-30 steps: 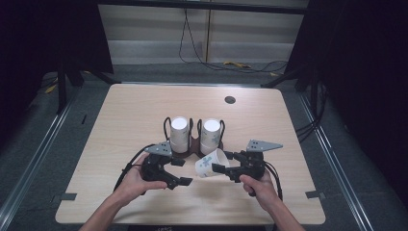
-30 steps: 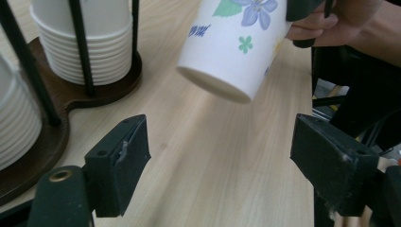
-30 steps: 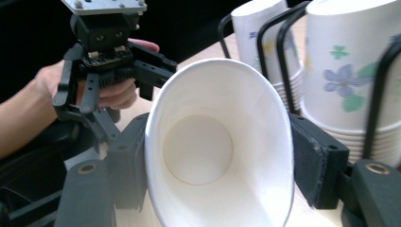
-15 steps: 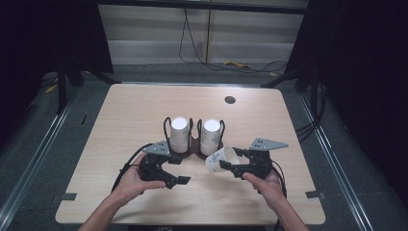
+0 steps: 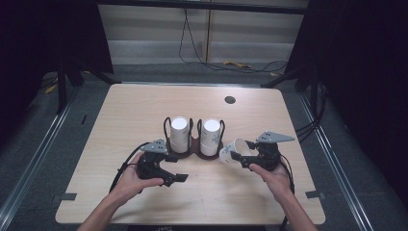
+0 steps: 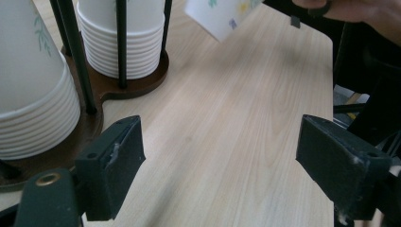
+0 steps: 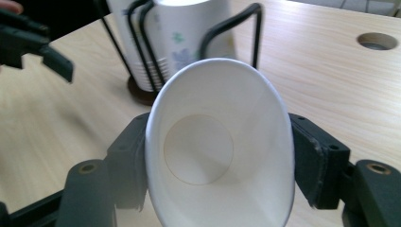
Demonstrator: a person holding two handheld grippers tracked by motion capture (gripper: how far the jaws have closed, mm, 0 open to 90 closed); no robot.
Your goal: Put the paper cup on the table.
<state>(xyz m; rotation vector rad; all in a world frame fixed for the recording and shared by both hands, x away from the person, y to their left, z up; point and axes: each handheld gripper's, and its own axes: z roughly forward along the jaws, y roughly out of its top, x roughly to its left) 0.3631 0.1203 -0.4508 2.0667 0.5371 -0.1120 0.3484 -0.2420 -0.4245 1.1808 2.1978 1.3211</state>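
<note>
A dark wire cup holder at mid-table carries two stacks of upside-down white paper cups, the left stack and the right stack. My right gripper is shut on a single paper cup, tilted on its side just right of the holder. That cup's open mouth faces the camera between the jaws in the right gripper view. My left gripper stands open in front of the holder, nothing between its jaws. The held cup hangs above the table beyond it.
A round cable hole sits in the wooden table top at the far right. Cup stacks stand close to the left jaw. Bare wood lies in front of both grippers and behind the holder.
My right gripper has carried the paper cup to the right and a little farther from the person, off the holder's front. The left gripper has barely moved.
</note>
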